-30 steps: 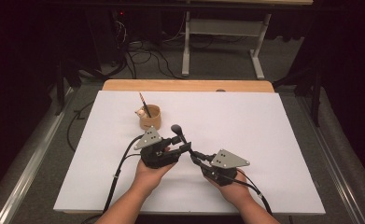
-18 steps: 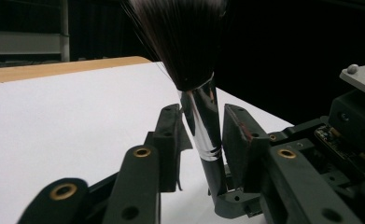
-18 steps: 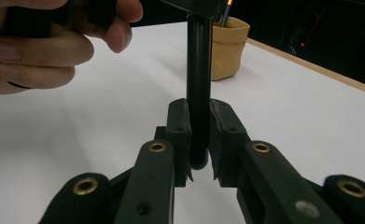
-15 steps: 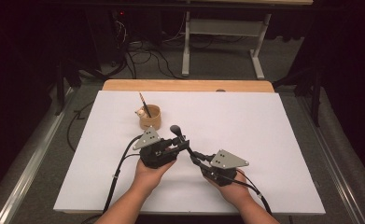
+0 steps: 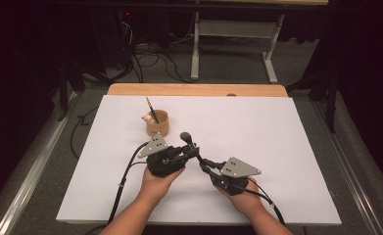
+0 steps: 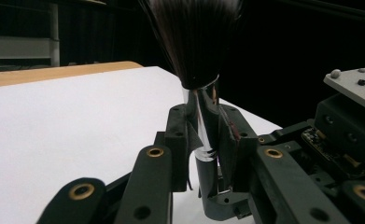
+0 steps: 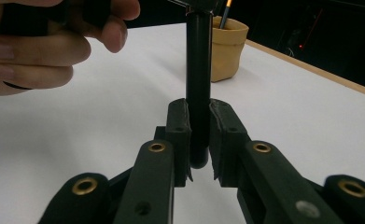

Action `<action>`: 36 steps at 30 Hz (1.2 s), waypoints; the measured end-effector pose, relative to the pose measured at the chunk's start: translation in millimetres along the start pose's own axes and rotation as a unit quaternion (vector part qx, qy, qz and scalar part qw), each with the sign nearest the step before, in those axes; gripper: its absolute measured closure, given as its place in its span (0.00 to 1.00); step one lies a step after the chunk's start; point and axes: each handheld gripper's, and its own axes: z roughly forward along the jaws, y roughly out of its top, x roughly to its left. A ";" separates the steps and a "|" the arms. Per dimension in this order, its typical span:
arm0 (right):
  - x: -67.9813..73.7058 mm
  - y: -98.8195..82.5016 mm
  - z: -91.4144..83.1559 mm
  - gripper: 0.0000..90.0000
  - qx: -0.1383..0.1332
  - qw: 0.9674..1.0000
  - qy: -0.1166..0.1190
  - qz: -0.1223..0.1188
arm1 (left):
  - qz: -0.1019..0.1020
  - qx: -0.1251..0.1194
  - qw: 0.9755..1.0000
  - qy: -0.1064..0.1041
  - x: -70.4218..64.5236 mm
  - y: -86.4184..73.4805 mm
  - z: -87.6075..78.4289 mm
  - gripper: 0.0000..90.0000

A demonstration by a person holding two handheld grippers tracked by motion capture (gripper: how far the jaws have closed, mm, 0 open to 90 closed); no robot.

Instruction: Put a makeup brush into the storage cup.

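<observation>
High view: makeup brush (image 5: 189,141), dark bristle head, silver ferrule, black handle, held at frame centre above the white table (image 5: 277,132), spanning left gripper (image 5: 191,152) and right gripper (image 5: 203,163). Left gripper view: jaws, just closing, clamp the ferrule (image 6: 202,122); bristles fan toward top centre. Right gripper view: jaws clenched on the handle's end (image 7: 199,116); tan cup (image 7: 227,46) upper right.
</observation>
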 end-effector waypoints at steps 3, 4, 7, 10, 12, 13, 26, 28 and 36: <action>0.0 0.1 -0.1 0.90 0.000 1.000 0.001 0.001 | -0.003 -0.002 1.000 -0.007 0.0 -0.1 0.0 0.85; 0.0 0.2 -0.3 0.90 0.000 1.000 0.001 0.002 | -0.004 -0.003 1.000 -0.009 -0.3 -0.1 0.3 0.85; -0.5 0.4 -0.3 0.89 0.002 1.000 -0.001 0.007 | -0.003 -0.002 1.000 -0.009 -0.6 -0.6 1.2 0.86; -1.2 -0.1 0.4 0.88 0.003 1.000 0.001 0.016 | -0.001 0.000 1.000 -0.011 0.1 -0.9 1.3 0.86; -1.6 -0.1 0.5 0.86 0.004 1.000 0.001 0.019 | 0.001 0.000 1.000 -0.010 0.3 -0.7 0.5 0.86; -2.2 0.0 0.6 0.82 0.004 1.000 0.002 0.020 | 0.000 -0.003 1.000 -0.010 0.5 -0.5 0.3 0.86; -7.4 1.1 -2.8 0.49 -0.003 0.999 0.000 0.041 | 0.021 0.000 1.000 0.019 9.0 6.0 -13.1 0.86; -9.2 1.4 -3.2 0.45 -0.007 0.999 -0.001 0.049 | 0.025 0.001 0.999 0.027 10.4 6.6 -15.2 0.86; -19.3 1.8 -6.8 0.27 -0.014 0.997 -0.012 0.073 | 0.038 0.014 0.998 0.051 13.8 8.4 -22.2 0.86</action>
